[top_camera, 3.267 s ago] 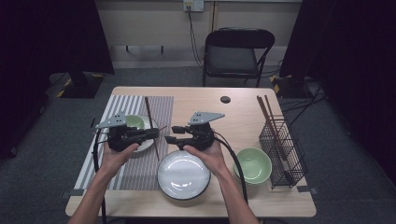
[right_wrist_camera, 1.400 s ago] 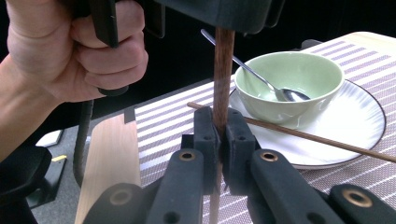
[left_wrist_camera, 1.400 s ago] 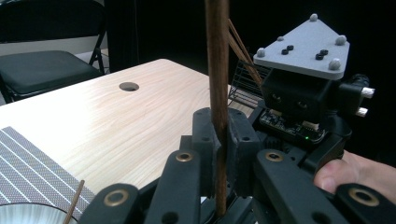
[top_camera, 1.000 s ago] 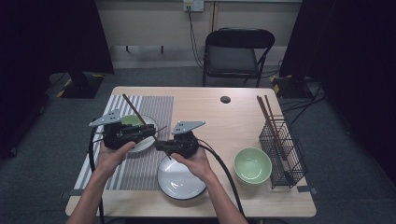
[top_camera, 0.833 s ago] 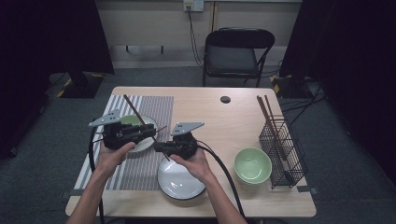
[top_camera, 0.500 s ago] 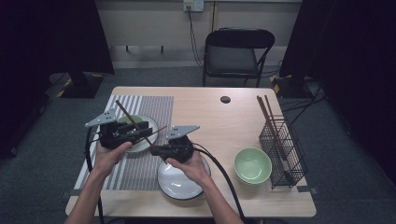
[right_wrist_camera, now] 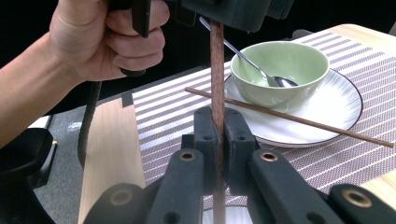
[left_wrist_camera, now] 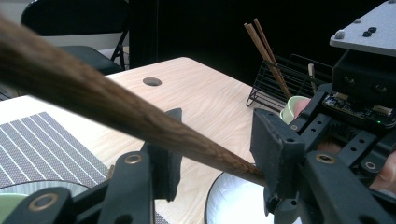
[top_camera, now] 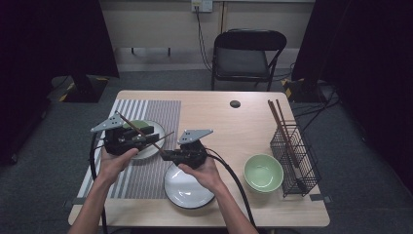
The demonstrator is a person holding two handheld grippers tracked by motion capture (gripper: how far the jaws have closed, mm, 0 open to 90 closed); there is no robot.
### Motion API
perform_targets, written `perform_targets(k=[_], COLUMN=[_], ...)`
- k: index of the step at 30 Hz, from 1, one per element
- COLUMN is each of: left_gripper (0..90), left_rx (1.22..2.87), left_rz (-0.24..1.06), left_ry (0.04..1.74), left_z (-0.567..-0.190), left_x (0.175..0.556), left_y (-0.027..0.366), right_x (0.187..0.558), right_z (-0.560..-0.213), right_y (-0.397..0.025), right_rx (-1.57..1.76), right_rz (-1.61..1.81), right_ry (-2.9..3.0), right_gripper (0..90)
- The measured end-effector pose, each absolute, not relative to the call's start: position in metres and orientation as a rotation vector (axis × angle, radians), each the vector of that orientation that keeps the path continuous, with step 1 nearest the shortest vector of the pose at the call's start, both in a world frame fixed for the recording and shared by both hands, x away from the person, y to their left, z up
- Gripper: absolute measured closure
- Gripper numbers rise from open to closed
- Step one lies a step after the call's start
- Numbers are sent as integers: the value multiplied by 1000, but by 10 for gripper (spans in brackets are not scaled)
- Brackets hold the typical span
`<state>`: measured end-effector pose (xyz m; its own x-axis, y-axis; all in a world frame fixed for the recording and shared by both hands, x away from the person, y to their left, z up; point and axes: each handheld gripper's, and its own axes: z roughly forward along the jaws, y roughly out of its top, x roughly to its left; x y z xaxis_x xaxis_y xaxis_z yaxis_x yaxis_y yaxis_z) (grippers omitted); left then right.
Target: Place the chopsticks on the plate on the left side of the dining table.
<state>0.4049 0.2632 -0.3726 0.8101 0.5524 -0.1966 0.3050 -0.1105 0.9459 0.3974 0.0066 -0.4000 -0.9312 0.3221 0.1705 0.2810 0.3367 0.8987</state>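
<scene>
Table (top_camera: 214,109): placemat (top_camera: 146,112) lying on its left half. Plate (top_camera: 146,148) sitting on the placemat, bowl (right_wrist_camera: 279,65) standing on that plate, spoon (right_wrist_camera: 252,60) resting in the bowl. One chopstick (right_wrist_camera: 289,117) lying across the plate's rim, before the bowl. Second plate (top_camera: 187,187) sitting at the near edge, right of the placemat. Second bowl (top_camera: 263,172) standing right of it. Wire basket (top_camera: 294,153) standing at the right edge, chopsticks (top_camera: 280,122) leaning in it. Chair (top_camera: 246,53) standing behind the table.
</scene>
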Motion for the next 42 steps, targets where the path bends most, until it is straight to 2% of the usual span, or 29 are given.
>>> perform_targets(k=[3, 14, 26, 42], left_gripper=[538, 405, 316, 296], left_rx=[1713, 1666, 1637, 1655], left_rz=[241, 285, 282, 325], left_ry=[673, 719, 752, 785], left_z=[-371, -366, -368, -370], left_x=[404, 404, 408, 410], left_y=[263, 279, 284, 294], right_x=[397, 393, 390, 387], right_z=[-402, -407, -401, -406], right_y=[7, 2, -6, -17], right_rx=[569, 580, 572, 587], right_rz=[1682, 1677, 1654, 1635], right_ry=[2552, 2559, 2550, 2574], right_gripper=[862, 862, 860, 859])
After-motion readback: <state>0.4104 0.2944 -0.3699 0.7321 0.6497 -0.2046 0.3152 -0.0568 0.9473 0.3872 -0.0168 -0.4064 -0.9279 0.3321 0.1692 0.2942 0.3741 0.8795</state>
